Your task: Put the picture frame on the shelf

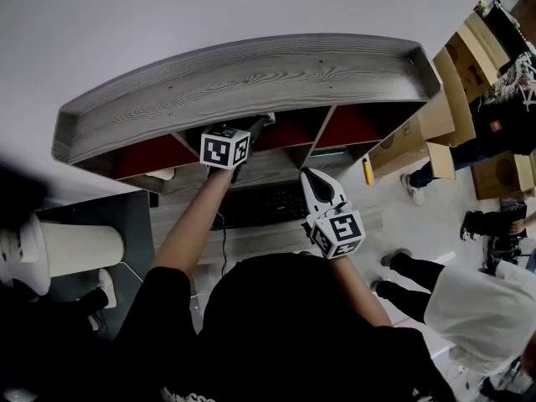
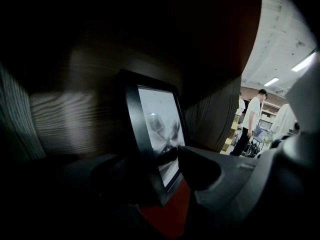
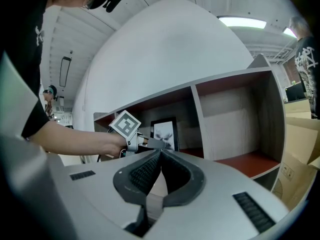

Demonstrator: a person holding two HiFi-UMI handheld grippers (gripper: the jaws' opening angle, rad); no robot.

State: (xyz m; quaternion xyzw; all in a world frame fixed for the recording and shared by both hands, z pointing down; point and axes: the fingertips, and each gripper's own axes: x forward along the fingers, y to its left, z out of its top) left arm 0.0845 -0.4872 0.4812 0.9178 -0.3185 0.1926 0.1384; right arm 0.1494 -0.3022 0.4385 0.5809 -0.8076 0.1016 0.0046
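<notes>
The picture frame [image 2: 157,134] stands upright on its short lower edge, long axis vertical, on the red floor of a shelf [image 1: 251,74] compartment. It sits directly ahead of the left gripper [image 2: 159,160] and between its jaws. One jaw lies behind the frame's back, the other in front of the glass. The jaws are spread and do not seem to be pressing on the frame, though the gap at the front jaw is slim.

Judging from this, the frame is placed. The coming move depends on drawing the left gripper straight back along its own line, so neither jaw catches the frame's edge and tips it.

The right gripper [image 3: 161,153] is closed on nothing and held well back from the shelf, so the left is clearly the nearer one.

The head view hides the frame under the shelf's top board. The left gripper view alone shows how the jaws flank it. The right gripper view alone shows the whole frame standing in its compartment, just beside the divider.
</notes>
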